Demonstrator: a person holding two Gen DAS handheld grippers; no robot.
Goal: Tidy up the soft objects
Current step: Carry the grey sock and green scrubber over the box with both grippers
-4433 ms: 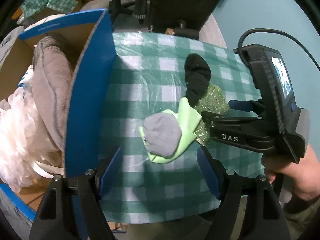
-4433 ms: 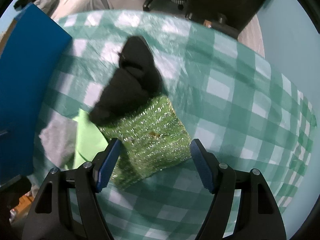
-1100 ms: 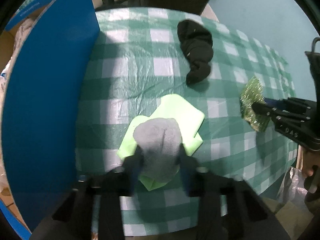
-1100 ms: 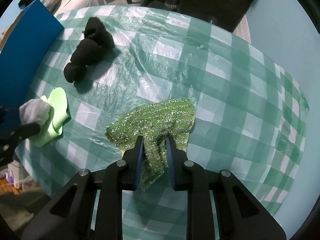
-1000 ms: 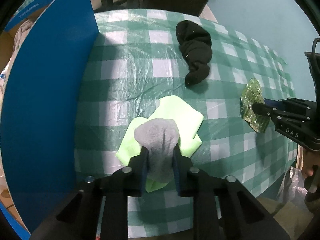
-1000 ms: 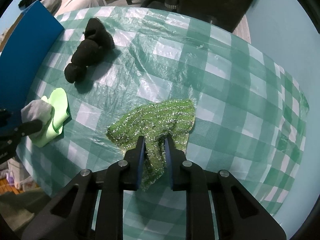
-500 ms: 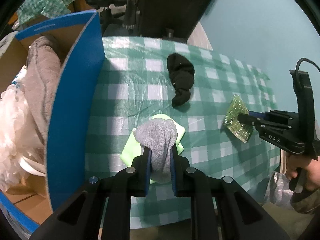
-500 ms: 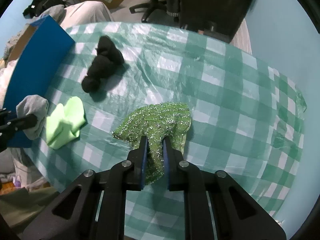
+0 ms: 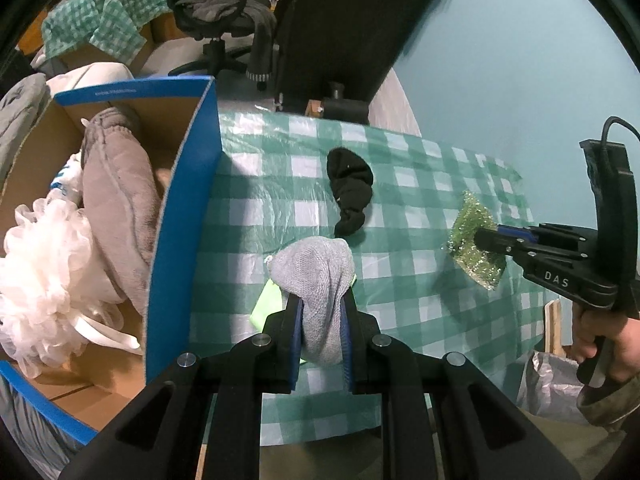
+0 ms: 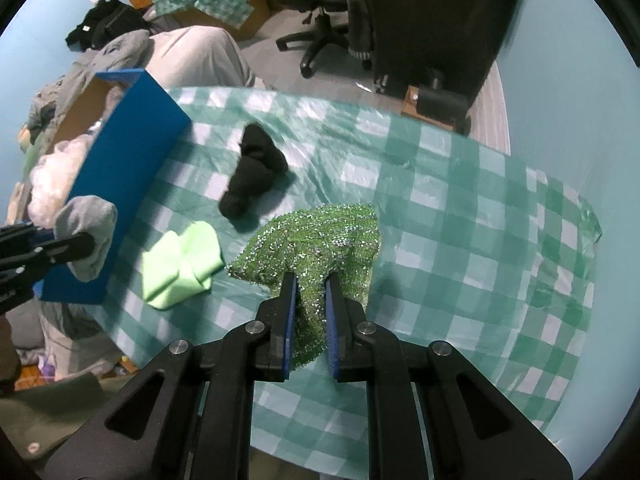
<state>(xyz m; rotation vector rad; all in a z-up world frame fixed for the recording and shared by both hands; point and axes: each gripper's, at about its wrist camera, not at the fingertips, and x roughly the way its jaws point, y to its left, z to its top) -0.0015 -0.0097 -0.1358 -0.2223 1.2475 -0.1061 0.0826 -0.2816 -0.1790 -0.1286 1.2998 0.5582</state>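
My left gripper (image 9: 321, 304) is shut on a grey sock (image 9: 316, 268) and holds it lifted above the checked tablecloth, beside the blue cardboard box (image 9: 180, 208); the sock also shows in the right wrist view (image 10: 86, 236). My right gripper (image 10: 311, 292) is shut on a glittery green cloth (image 10: 320, 236), lifted off the table; it also shows in the left wrist view (image 9: 474, 244). A lime green cloth (image 10: 182, 264) and a black sock (image 10: 254, 172) lie on the table between the grippers.
The blue box (image 10: 128, 168) stands at the table's left and holds a grey plush item (image 9: 116, 200) and a white mesh puff (image 9: 44, 264). An office chair (image 10: 332, 4) and a dark panel (image 9: 340, 28) stand behind the table. The green checked tablecloth (image 10: 480, 220) is wrinkled.
Both grippers have risen further from the table, each carrying its item. The left gripper has drawn back, so the box's inside shows more. The lime cloth stays on the table.
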